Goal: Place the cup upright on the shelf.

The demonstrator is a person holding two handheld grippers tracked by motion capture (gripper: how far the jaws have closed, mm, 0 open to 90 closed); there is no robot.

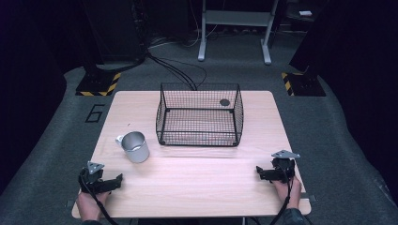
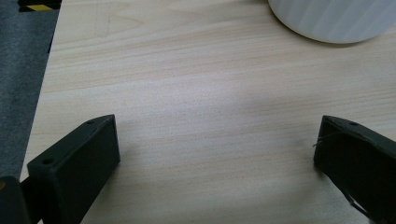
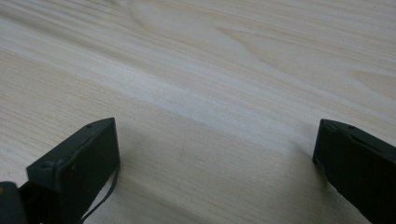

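A metal mug [image 1: 135,146] stands upright on the wooden table [image 1: 197,187], left of centre. Behind it sits a black wire basket [image 1: 199,115], open at the top, with a small dark round thing [image 1: 225,102] near its back right corner. My left gripper [image 1: 115,182] rests near the front left edge, open, jaws wide apart with nothing between them. In the left gripper view [image 2: 217,144] the mug's pale base [image 2: 334,18] lies ahead at the top right. My right gripper [image 1: 261,172] rests near the front right edge, open and empty [image 3: 217,144] over bare wood.
Beyond the table lies grey floor with cables [image 1: 183,70], a white frame stand [image 1: 234,28] and yellow-black striped bases [image 1: 98,84] at the back left and back right [image 1: 300,82]. Bare wood spans the front middle of the table between the grippers.
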